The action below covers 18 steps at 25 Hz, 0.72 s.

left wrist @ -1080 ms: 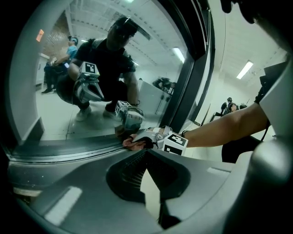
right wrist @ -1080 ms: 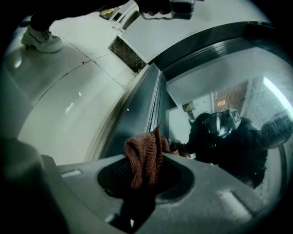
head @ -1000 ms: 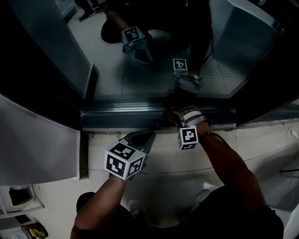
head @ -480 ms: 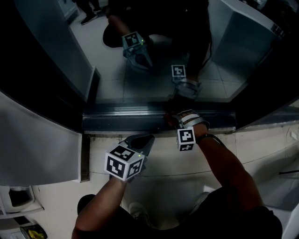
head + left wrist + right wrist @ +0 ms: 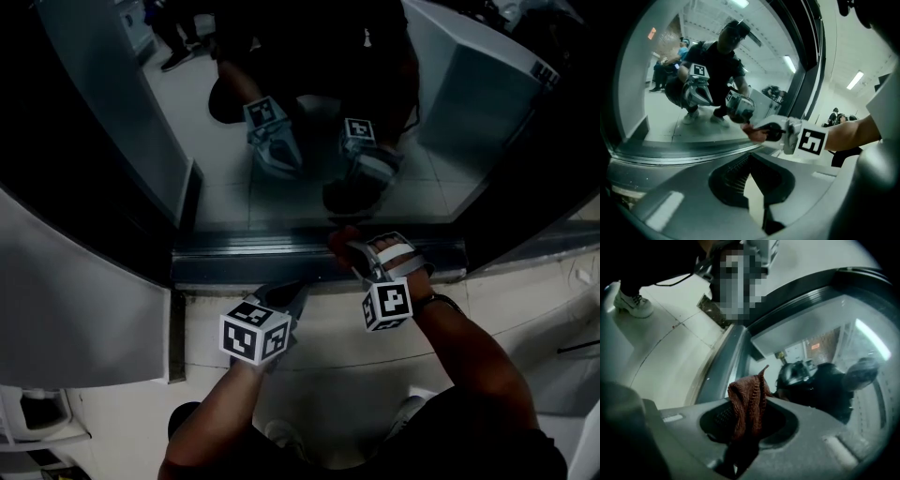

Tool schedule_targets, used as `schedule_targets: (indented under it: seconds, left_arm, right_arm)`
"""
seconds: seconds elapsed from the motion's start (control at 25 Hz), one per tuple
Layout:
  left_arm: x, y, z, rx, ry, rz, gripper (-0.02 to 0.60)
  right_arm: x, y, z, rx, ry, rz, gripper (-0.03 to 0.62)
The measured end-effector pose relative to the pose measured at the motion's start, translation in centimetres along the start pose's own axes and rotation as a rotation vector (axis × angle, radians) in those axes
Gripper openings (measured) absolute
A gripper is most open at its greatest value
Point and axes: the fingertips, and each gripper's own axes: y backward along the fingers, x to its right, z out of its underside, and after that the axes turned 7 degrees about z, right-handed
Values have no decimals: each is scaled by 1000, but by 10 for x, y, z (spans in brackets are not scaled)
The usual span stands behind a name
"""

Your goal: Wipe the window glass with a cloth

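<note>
Much of the window glass (image 5: 281,103) above the sill track (image 5: 281,251) given over to dim reflection of mirrored arms and both grippers, so little to be made out beyond the pane from the head view. Outer edges of the glass cut off by dark frame at both ends of the track. Below the track, pale floor (image 5: 328,337), its lower part hidden by the person's forearms and dark clothing. Left of the track, a grey panel (image 5: 75,300) running out of the picture. Left gripper (image 5: 284,292) just below the track, near its middle, off the glass, jaws slightly apart with only pale floor seen through the gap, holding nothing. Right gripper (image 5: 349,242) over the track's right half, tips close up to the bottom of the glass, jaws pinched on a reddish-brown knitted cloth (image 5: 746,394). Cloth bunched upright between them, top corner poking past the tips toward the pane above the track; actual contact with the glass not clear. Lower end of the cloth lost in shadow inside the jaws.
</note>
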Motion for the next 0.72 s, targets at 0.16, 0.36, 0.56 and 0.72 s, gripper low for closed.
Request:
schedule_targets:
  seconds: [0.16, 0.36, 0.56, 0.72]
  left_arm:
    - [-2, -3, 1, -1, 6, 4, 17]
    - [-1, -9, -3, 6, 3, 12, 17]
    - [-4, -10, -5, 8, 4, 6, 17]
    - [-6, -7, -9, 25, 13, -2, 17]
  right_arm:
    - [91, 43, -26, 62, -68, 198, 77]
    - [170, 87, -50, 91, -57, 343, 77]
    - [221, 108, -83, 122, 27, 448, 77]
    - [245, 103, -102, 135, 73, 509, 77]
